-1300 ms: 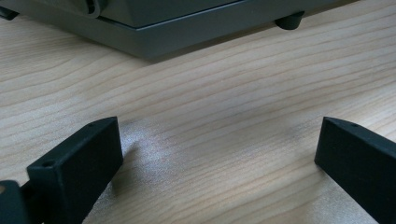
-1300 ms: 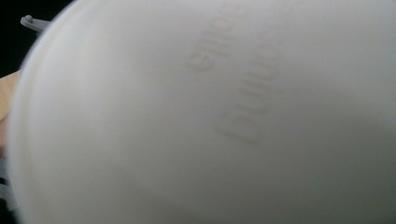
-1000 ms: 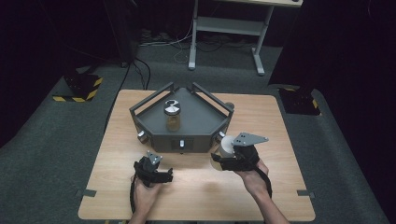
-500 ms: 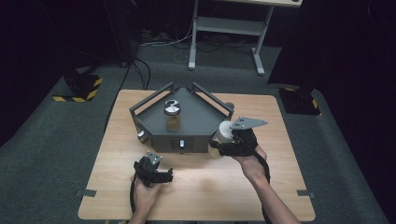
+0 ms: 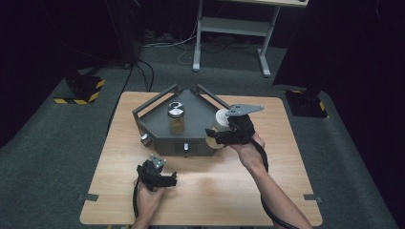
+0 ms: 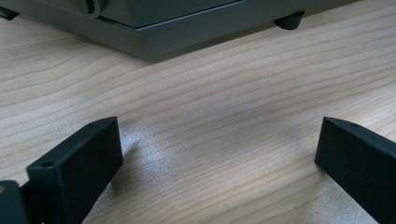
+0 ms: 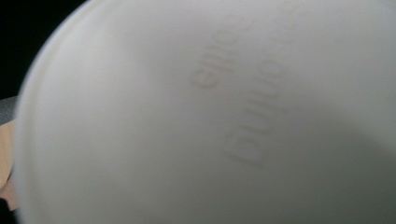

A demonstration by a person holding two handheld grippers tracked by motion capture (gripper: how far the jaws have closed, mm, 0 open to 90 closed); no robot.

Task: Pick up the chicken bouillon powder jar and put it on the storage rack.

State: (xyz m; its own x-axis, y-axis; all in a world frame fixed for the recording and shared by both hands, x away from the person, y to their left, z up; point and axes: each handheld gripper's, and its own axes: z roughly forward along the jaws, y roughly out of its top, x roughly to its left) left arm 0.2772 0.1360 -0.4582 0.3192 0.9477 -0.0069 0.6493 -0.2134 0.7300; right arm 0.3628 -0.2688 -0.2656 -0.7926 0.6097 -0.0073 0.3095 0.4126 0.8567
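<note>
A white plastic tub (image 5: 221, 119) is held in the air over the right front corner of the grey scale-like device (image 5: 157, 125), with my right gripper (image 5: 216, 135) shut on it. In the right gripper view the tub's white wall (image 7: 210, 116), with faint raised lettering, sits right against the camera and hides the jaws. My left gripper (image 5: 170, 181) lies on the wooden table (image 5: 286, 181) in front of the device, its jaws wide apart with nothing between them (image 6: 219, 154). A glass jar (image 5: 176, 118) with a silver lid and amber contents stands on the device's platform.
The device has raised bars along its back edges and a knob (image 5: 145, 139) on its front face; its front edge and a foot appear in the left gripper view (image 6: 187, 23). Bare table lies in front and to the right. A metal stand (image 5: 229, 28) is on the floor beyond.
My right gripper has lifted the white tub and carried it back and to the right, from the device's front edge to above its right corner. The left gripper has stayed still.
</note>
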